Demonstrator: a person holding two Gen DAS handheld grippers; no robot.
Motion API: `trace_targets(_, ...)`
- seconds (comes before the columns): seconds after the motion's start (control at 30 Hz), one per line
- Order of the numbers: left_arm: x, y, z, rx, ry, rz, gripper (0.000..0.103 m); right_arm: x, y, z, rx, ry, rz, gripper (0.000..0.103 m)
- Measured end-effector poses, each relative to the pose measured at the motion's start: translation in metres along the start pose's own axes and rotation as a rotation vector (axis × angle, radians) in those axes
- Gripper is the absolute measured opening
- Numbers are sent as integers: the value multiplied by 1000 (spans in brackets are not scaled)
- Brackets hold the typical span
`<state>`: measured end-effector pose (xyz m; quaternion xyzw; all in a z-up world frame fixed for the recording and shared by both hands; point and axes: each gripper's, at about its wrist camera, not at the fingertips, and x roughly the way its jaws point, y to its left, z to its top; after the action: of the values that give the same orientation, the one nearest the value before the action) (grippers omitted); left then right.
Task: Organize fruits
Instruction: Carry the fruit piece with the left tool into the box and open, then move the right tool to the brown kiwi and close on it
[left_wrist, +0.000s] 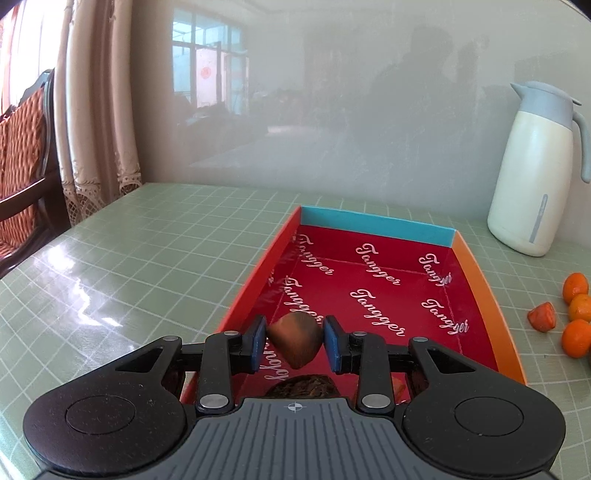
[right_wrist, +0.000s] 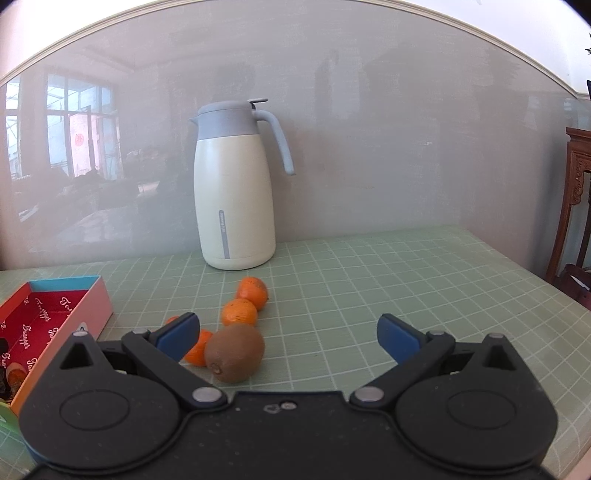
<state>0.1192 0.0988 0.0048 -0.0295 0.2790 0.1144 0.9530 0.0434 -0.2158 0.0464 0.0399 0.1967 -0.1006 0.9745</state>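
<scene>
A: What is my left hand-held gripper (left_wrist: 294, 343) doing?

B: From my feed, its blue pads pinch a brown, pointed fruit (left_wrist: 295, 341), held above the near end of the red box (left_wrist: 476, 273) (the one printed "Tongger"). Another dark fruit (left_wrist: 303, 386) lies in the box just below it.

A: And the right?

B: My right hand-held gripper (right_wrist: 286, 338) is spread wide with nothing between the fingers. A kiwi (right_wrist: 235, 352) rests on the green bench (right_wrist: 406, 280) by the left finger, with three tangerines (right_wrist: 239, 313) beside and behind it. The white jug (right_wrist: 236, 192) stands against the wall.
</scene>
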Motion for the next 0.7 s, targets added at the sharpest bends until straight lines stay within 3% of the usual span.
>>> trace_targets(0.13, -2, 1, 1, -5, 1, -2, 35, 0, 1, -1, -3, 1, 0, 103)
trace_targets(0.2, -3, 1, 1, -5, -1, -8, 49, 0, 1, -1, -6, 1, -2, 103)
trace_targets(0.3, -10, -2, 1, -1, -20, -23, 60, -1, -1, 0, -3, -3, -5, 103)
trace_targets(0.57, -31, 2, 3, -16, -65, -30, 65, -1, -1, 0, 2, -2, 1, 103)
trace_targets(0.7, -41, 8, 6, -20, -93, 4, 78, -2, 0, 0, -1, -2, 1, 103)
